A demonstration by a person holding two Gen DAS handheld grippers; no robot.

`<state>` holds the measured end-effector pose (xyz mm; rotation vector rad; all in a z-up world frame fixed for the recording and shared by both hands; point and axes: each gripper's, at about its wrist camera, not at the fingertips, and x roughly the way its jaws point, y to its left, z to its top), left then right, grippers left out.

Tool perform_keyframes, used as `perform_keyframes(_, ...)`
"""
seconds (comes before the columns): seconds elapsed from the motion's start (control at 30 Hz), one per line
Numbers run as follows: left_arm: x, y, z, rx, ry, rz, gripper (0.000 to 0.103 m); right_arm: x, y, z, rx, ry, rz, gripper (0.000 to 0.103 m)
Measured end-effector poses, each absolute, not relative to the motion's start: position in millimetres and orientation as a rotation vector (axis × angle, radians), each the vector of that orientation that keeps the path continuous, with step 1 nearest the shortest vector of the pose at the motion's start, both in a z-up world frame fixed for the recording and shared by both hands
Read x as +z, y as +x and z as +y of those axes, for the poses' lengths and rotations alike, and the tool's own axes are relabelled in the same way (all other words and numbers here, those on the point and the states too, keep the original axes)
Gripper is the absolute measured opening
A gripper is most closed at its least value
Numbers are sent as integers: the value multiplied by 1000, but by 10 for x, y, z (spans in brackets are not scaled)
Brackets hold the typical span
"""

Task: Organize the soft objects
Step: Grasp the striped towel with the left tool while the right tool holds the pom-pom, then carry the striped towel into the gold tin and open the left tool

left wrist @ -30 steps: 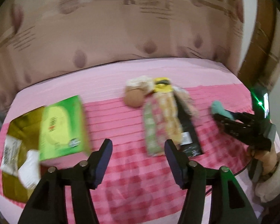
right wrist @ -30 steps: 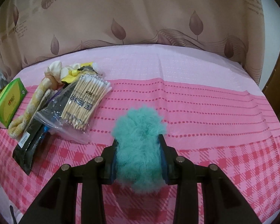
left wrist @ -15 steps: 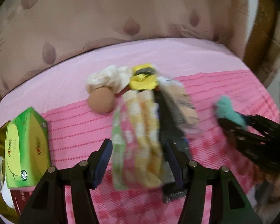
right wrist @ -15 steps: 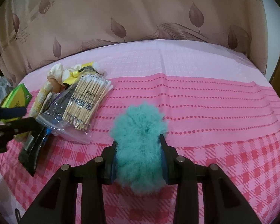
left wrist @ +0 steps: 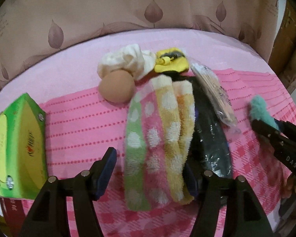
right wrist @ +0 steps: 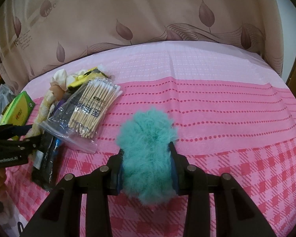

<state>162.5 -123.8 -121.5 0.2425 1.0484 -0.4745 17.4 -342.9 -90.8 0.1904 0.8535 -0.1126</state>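
Note:
My right gripper point(right wrist: 146, 158) is shut on a fluffy teal ball point(right wrist: 147, 148) and holds it above the pink cloth; the ball also shows in the left wrist view point(left wrist: 259, 108). My left gripper point(left wrist: 151, 169) is open, its jaws on either side of the near end of a pile of fluffy socks point(left wrist: 157, 138) in green, pink and yellow. Beyond the socks lie a tan ball point(left wrist: 116, 86), a cream scrunchie point(left wrist: 126, 61) and a yellow cloth piece point(left wrist: 170, 63). In the right wrist view the left gripper point(right wrist: 27, 138) is at the left edge.
A bag of cotton swabs point(right wrist: 88, 110) lies on a black plastic packet point(left wrist: 211, 138) right of the socks. A green tissue box point(left wrist: 17, 150) stands at the left. The pink checked tablecloth point(right wrist: 227, 118) stretches to the right. A leaf-patterned curtain point(right wrist: 148, 19) hangs behind.
My left gripper has moved right and forward from near the tissue box until its open jaws straddle the socks. My right gripper holds the teal ball nearly still.

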Motion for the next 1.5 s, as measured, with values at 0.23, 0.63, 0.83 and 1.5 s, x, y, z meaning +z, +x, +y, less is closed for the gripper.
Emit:
perform_keyframes(0.23, -1215, 1610, -1207, -505, 215, 1055, 35, -910, 185, -3423, -112, 189, 855, 36)
perform_keyframes(0.63, -1012, 1540, -1018, -467, 180, 1027, 33, -909, 181, -3424, -113, 189, 855, 36)
perform_keyframes(0.83, -790, 1429, -884, -441, 186, 988, 33, -910, 181, -3424, -113, 189, 856, 36)
perform_keyframes(1.5, -172, 1266, 120, -268, 140, 912, 33, -923, 187, -3416, -115, 184, 857, 36)
